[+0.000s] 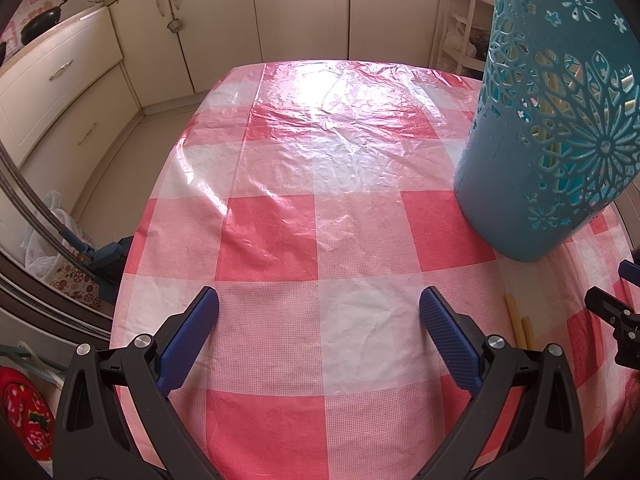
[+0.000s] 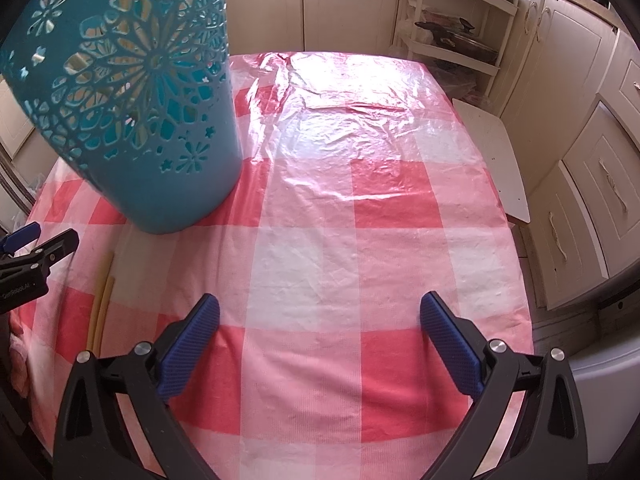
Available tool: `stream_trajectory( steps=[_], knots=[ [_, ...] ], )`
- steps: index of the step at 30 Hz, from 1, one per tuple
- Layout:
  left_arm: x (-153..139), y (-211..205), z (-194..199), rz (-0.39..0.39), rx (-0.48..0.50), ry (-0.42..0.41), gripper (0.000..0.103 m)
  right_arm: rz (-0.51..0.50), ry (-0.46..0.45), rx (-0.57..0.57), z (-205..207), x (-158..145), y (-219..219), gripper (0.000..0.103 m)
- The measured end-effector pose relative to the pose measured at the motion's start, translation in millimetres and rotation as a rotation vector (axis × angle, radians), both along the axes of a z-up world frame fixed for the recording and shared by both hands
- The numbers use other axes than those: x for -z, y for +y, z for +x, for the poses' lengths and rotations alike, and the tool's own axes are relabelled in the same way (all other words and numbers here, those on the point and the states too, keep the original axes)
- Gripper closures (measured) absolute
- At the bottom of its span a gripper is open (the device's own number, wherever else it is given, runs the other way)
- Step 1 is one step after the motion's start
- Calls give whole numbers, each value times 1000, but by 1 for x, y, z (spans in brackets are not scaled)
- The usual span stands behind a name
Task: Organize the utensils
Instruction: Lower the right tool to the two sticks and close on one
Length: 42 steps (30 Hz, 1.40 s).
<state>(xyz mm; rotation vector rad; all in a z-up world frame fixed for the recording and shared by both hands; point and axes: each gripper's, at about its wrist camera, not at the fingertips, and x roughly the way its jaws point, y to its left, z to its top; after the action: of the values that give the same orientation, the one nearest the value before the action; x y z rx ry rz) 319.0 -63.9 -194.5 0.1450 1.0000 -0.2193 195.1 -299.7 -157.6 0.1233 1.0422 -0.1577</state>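
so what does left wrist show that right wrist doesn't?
Left wrist only: a black pan on the counter, a white bag on the floor.
Right wrist only: a white shelf rack holding a lidded pan.
Both: teal cutout holder, two pale yellow chopsticks on the checked tablecloth, both grippers open and empty.

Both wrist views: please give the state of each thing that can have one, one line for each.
Left claw: open, empty, above the tablecloth.
Right claw: open, empty.
Blue holder: upright on the table, pale sticks visible inside through its cut-outs.
Yellow chopsticks: two, lying side by side on the cloth near the holder, not gripped.
Tablecloth: spread over the table, wrinkled.
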Motion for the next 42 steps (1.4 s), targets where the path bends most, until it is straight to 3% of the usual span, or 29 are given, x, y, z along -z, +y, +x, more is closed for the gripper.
stream_trajectory(
  steps=[2,6,10,13,24,29,37,39,41,42],
  knots=[
    [-1,3,-2,-4,-2,12,7,70,-51,-18,-13,-10,4,7],
    [-6,17,-9,-76,-53,18,7,75,-100,-97,-35,-25,34,7],
    [-12,19,-18,-72,-43,-3,7,65,-72,-174,-38,-19,64,31],
    [-16,17,-27,-73,-18,-13,7,113,-53,-187,-35,-12,71,42],
    [-23,15,-38,-86,12,-30,7,107,-54,-240,-28,-12,100,54],
    [-24,15,-40,-88,15,-32,7,111,-52,-226,-31,-11,95,55],
    [-25,2,-46,-44,59,-50,7,-3,-56,-291,-29,-8,111,56],
    [-28,1,-50,-41,66,-54,7,1,-54,-299,-30,-9,106,67],
    [-29,0,-55,-52,71,-52,7,4,-45,-293,-30,-11,96,91],
    [-30,-1,-59,-59,78,-47,7,7,-40,-285,-30,-10,88,93]
  ],
)
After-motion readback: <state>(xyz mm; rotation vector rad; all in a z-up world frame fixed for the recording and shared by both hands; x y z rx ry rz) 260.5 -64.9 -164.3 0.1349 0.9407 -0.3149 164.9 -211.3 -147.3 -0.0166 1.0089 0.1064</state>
